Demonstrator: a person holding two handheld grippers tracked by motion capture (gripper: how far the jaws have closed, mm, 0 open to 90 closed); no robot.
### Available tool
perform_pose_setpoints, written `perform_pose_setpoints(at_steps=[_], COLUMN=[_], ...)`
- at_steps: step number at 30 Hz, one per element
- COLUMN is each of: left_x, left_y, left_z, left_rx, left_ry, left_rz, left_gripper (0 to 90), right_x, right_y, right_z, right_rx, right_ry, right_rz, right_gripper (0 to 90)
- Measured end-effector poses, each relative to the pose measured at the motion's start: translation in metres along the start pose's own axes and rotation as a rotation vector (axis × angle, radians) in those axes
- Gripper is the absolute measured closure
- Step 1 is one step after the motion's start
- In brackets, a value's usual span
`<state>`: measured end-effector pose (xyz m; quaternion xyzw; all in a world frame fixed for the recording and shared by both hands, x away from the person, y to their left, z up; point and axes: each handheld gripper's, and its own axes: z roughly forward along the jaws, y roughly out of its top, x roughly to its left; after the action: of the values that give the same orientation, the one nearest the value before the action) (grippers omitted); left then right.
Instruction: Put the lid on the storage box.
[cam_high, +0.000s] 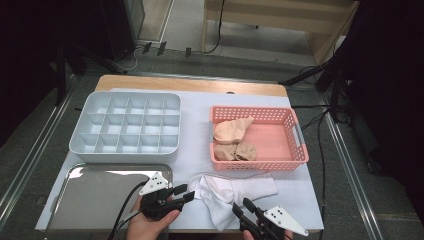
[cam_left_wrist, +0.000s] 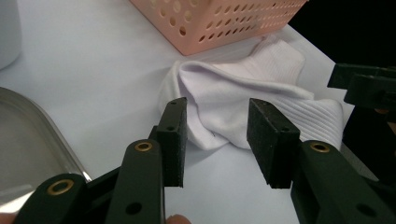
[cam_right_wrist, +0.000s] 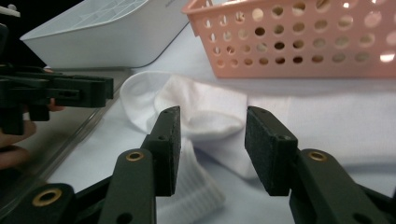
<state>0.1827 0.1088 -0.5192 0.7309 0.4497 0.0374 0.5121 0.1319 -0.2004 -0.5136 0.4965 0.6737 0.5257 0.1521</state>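
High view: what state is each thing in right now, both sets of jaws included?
White socks: crumpled on the table, not gripped.
Left gripper: jaws open, at the socks' left edge.
Right gripper: jaws open, at the socks' near edge.
Pink basket: upright, holding tan socks at its left end.
Grey divided tray: compartments empty.
Metal tray: empty.

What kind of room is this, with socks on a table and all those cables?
Probably a lab or recording workspace, not a home. The table is staged with a compartment tray, a pink basket and white socks; cables and dark stands surround it, and a person holds tongs, left and right.
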Motion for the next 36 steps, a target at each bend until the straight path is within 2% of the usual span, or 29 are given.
perform_pose_setpoints(at_steps=[3,5,6,8,9,10,14,16,21,26,31,33,34,36], left_x=[-0.002,-0.005,-0.006,-0.008,-0.009,-0.01,-0.017,-0.019,-0.03,-0.042,-0.048,-0.048,-0.048,-0.045], left_y=[-0.002,-0.002,-0.002,0.0,0.0,0.001,0.005,0.007,0.015,0.02,0.021,0.021,0.021,0.022], left_z=[0.001,0.002,0.003,0.004,0.005,0.006,0.01,0.011,0.02,0.037,0.054,0.06,0.061,0.064], left_rx=[0.007,0.002,-0.004,-0.005,-0.003,0.001,-0.004,-0.012,-0.004,0.022,0.056,0.081,0.087,0.117], left_ry=[0.0,0.001,0.009,0.006,0.01,0.004,0.011,0.008,-0.017,-0.055,-0.08,-0.071,-0.067,-0.06], left_rz=[0.004,0.012,0.016,0.016,0.022,0.024,0.063,0.07,0.11,0.156,0.157,0.17,0.172,0.172], left_gripper=[59.2,59.0,58.1,56.7,53.4,53.4,51.3,50.2,48.4,43.9,44.2,56.3,56.3,79.0], right_x=[0.0,0.002,0.006,0.008,0.01,0.01,0.011,0.012,0.015,0.016,0.017,0.017,0.017,0.016], right_y=[-0.003,-0.007,-0.012,-0.014,-0.017,-0.017,-0.02,-0.02,-0.021,-0.019,-0.019,-0.019,-0.019,-0.018], right_z=[-0.004,-0.005,-0.001,0.001,0.005,0.005,0.013,0.016,0.02,0.021,0.023,0.024,0.024,0.024], right_rx=[0.009,0.038,0.074,0.092,0.114,0.114,0.139,0.148,0.151,0.153,0.165,0.171,0.171,0.17], right_ry=[0.015,0.038,0.046,0.04,0.02,0.02,0.018,0.017,0.011,0.009,0.011,0.015,0.015,0.02], right_rz=[0.023,0.025,0.018,0.016,0.004,0.004,0.005,-0.006,-0.026,-0.035,-0.041,-0.054,-0.054,-0.056], right_gripper=[53.7,50.4,47.7,46.0,48.3,48.3,72.9,78.6,78.8,78.8,79.0,79.5,79.5,80.1])
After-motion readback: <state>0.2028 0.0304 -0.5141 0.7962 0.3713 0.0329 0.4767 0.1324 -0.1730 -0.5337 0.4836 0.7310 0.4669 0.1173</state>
